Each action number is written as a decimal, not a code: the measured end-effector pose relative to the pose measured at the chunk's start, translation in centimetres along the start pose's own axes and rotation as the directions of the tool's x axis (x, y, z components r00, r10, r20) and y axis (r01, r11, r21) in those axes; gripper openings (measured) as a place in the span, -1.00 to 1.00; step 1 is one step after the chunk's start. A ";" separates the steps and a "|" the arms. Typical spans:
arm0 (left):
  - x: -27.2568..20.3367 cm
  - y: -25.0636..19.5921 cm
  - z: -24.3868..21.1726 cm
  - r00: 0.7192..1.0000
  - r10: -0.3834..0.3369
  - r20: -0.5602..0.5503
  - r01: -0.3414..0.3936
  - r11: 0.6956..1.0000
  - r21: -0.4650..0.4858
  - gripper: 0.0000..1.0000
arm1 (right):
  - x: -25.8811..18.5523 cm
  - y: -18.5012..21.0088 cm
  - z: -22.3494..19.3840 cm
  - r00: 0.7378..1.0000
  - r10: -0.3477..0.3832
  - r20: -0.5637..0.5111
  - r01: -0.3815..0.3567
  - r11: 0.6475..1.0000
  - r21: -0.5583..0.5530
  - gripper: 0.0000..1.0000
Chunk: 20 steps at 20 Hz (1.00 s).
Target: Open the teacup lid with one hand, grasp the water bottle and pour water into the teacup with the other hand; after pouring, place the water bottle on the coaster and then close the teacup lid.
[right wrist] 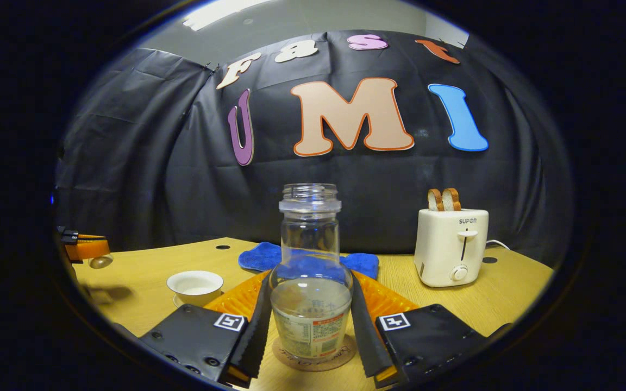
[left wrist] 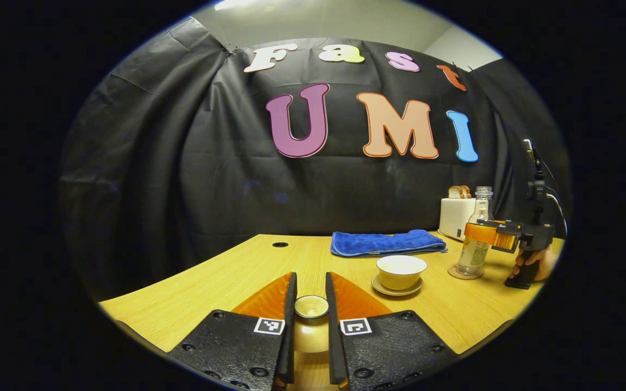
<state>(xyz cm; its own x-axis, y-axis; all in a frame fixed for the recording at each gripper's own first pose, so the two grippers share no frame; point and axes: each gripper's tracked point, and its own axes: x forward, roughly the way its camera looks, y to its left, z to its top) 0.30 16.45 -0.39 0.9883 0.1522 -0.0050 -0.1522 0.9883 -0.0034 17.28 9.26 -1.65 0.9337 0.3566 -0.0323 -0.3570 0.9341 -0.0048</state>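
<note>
We see the clear plastic water bottle (right wrist: 311, 282) upright on the round cork coaster (right wrist: 314, 355), right gripper (right wrist: 311, 326) fingers flanking it; left gripper (left wrist: 311, 320) pinches the cream ceramic lid (left wrist: 311, 307), well short of the open cream teacup (left wrist: 401, 271) on the worktop (left wrist: 226, 282); we judge release should precede lidding

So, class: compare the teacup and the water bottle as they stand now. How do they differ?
The teacup is low, wide and opaque; the water bottle is tall, narrow-necked and clear. The teacup sits on a saucer; the water bottle stands on a coaster. The teacup stands free; the right gripper flanks the water bottle. Both are upright and uncovered.
</note>
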 end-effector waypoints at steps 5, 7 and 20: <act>0.0 0.1 0.0 1.000 0.003 -0.001 -0.003 1.000 0.001 -0.55 | -0.1 -0.9 0.0 0.999 -0.038 -0.005 0.038 0.999 -0.005 0.53; 0.0 0.1 -0.1 1.000 0.003 -0.001 -0.003 1.000 0.001 -0.55 | -0.4 -1.5 0.0 0.998 -0.068 -0.003 0.068 0.998 -0.006 0.75; 3.9 -2.9 0.3 0.994 -0.106 0.003 0.106 0.994 0.004 -0.55 | -4.5 -2.0 0.1 1.000 -0.031 0.000 0.031 1.000 -0.004 0.96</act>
<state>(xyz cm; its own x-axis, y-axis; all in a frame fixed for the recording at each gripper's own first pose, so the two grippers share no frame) 4.55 14.13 -0.14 0.9989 0.0468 -0.0012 -0.0468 0.9989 0.0000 13.80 5.79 -1.40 0.9444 0.3274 -0.0318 -0.3278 0.9447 -0.0101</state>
